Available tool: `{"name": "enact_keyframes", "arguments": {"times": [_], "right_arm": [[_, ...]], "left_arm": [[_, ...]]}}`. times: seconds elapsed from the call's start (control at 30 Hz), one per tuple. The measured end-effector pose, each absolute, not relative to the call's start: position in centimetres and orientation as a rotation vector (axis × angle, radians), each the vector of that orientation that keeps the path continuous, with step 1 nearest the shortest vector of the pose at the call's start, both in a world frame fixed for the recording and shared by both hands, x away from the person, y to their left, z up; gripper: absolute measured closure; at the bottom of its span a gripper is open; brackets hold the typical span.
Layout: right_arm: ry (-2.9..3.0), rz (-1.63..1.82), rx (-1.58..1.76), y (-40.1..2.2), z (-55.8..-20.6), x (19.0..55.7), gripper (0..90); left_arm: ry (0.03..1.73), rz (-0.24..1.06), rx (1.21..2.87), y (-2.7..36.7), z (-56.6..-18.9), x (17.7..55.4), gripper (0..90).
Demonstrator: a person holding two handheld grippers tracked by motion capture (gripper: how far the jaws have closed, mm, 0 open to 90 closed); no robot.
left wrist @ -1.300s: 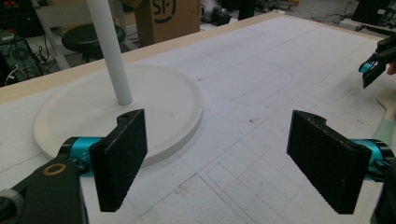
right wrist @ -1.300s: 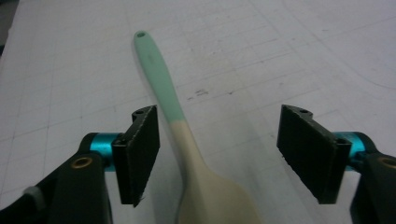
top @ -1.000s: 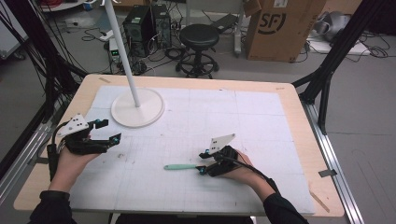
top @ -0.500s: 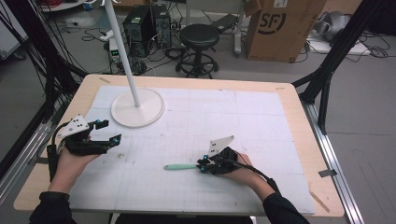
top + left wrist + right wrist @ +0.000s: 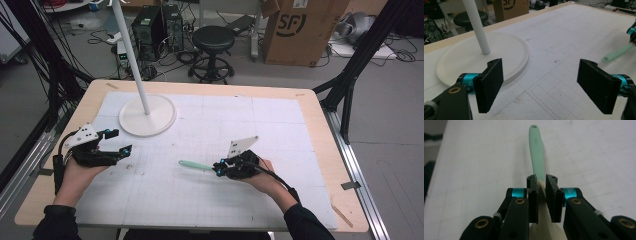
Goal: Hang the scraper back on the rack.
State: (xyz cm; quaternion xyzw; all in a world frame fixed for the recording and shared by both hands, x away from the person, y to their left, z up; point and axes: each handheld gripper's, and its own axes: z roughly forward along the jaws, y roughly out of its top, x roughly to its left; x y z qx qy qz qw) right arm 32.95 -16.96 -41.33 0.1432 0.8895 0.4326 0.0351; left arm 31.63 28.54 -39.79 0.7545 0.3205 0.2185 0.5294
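Since the earlier frames the left gripper (image 5: 116, 141) has kept its place near the table's (image 5: 310, 107) left edge, jaws wide apart with nothing between them, just beside the lamp base (image 5: 147, 114). The right gripper (image 5: 219, 167) has changed: its jaws have just been closing and now clamp the spatula (image 5: 195, 165), which has come up a little off the mat (image 5: 250, 120) with the hand. In the right gripper view the 2 pads press on the spatula (image 5: 537, 152) where its pale green handle meets a cream blade. The handle is slim and rounded, with a small hole at its far tip, and points left toward the left gripper. From the left gripper view the handle's end (image 5: 617, 53) shows at the right, blurred, above the mat.
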Motion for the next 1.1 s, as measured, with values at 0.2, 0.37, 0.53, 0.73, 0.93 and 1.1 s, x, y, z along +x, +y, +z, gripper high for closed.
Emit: {"name": "enact_keyframes", "arguments": {"times": [0.2, 0.37, 0.53, 0.73, 0.93, 1.1], "right_arm": [[2.667, 1.415, 0.564, -17.7, -37.8, 34.7, 81.6], [2.607, 1.48, 0.64, -18.2, -34.2, 36.6, 81.7], [2.564, 1.538, 0.661, -18.2, -30.0, 38.4, 81.7], [2.546, 1.55, 0.613, -16.7, -24.9, 40.4, 81.7], [2.534, 1.525, 0.571, -14.6, -20.5, 41.9, 81.7], [2.519, 1.529, 0.563, -12.7, -17.3, 43.3, 81.7]], "left_arm": [[0.758, 0.51, 1.802, 28.3, -39.9, 31.7, 21.9], [0.745, 0.503, 1.809, 28.1, -39.9, 31.7, 21.9], [0.747, 0.495, 1.796, 28.2, -39.8, 31.7, 21.9], [0.748, 0.488, 1.78, 28.5, -39.8, 31.7, 21.9], [0.743, 0.472, 1.767, 28.6, -39.8, 31.7, 21.9], [0.735, 0.459, 1.756, 28.6, -39.8, 31.8, 21.9]]}}
